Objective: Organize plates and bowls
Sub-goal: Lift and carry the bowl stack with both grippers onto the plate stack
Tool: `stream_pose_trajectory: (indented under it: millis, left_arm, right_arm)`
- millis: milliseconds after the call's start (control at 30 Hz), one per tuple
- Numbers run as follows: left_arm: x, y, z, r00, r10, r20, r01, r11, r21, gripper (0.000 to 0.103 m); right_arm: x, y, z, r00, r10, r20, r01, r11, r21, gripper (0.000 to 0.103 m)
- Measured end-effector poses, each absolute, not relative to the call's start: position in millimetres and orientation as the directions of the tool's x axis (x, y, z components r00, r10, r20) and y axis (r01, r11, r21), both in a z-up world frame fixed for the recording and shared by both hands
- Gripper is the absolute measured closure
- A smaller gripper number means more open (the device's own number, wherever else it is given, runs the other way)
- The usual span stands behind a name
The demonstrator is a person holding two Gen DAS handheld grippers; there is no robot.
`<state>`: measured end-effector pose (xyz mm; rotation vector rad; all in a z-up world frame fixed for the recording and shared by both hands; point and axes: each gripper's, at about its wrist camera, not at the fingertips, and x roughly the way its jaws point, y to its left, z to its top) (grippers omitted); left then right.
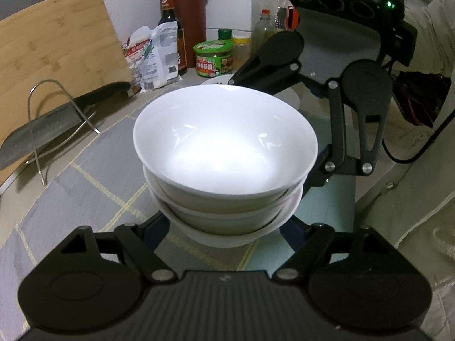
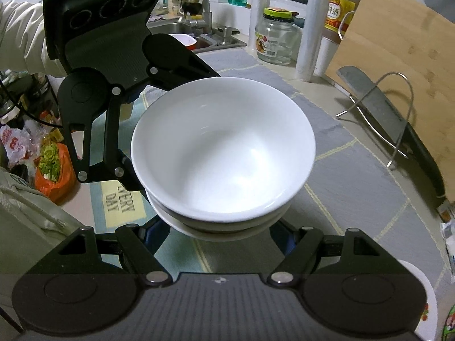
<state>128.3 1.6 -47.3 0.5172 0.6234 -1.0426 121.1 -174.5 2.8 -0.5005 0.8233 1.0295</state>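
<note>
Stack of three nested white ceramic bowls (image 1: 224,153) sits dead centre between both of your tools, off the grey checked mat (image 1: 85,176), which shows clear beneath the lowest bowl.

Your left gripper (image 1: 224,227): jaws reach in under the stack from the near side, one blue finger (image 1: 155,228) at each lower flank of the bottom bowl. Pad contact is hidden by the bowl wall; jaws look closed against the stack, holding it.

Your right gripper (image 2: 220,228): same arrangement from the opposite side, fingers tucked under the bottom bowl's edges, gripping the stack.

Each tool is visible in the other's view, across the stack.

Behind: bamboo cutting board (image 1: 54,45), cleaver (image 1: 48,125) on wire rack (image 1: 42,130), white plate (image 1: 287,95) just beyond the stack.
</note>
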Motion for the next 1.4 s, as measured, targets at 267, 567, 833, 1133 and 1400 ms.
stream_pose_trajectory:
  millis: [267, 567, 833, 1133, 1400]
  left_arm:
    - [131.3, -34.3, -40.4, 0.361, -0.632, -0.686, 0.908, 0.405, 0.105, 0.020]
    - [147.1, -84.6, -34.7, 0.346, -0.653, -0.673, 0.923, 0.364, 0.121, 0.020]
    - [174.4, -130.4, -35.8, 0.303, -0.687, -0.660, 0.947, 0.296, 0.126, 0.020]
    - [196.9, -173.3, -45.2, 0.257, -0.701, -0.665, 0.964, 0.240, 0.119, 0.020]
    - [208.6, -186.4, -54.9, 0.236, -0.695, -0.679, 0.967, 0.235, 0.095, 0.020]
  right_arm:
    - [122.7, -213.7, 8.9, 0.277, 0.544, -0.792, -0.891, 0.454, 0.000, 0.022]
    - [127.4, -266.6, 16.8, 0.322, 0.528, -0.786, -0.870, 0.492, -0.026, 0.022]
    - [136.1, -314.5, 19.7, 0.378, 0.482, -0.790, -0.832, 0.551, -0.062, 0.022]
    - [146.1, -353.6, 10.2, 0.400, 0.445, -0.801, -0.793, 0.606, -0.059, 0.022]
    - [155.6, -366.0, 0.2, 0.386, 0.433, -0.815, -0.789, 0.612, -0.048, 0.022]
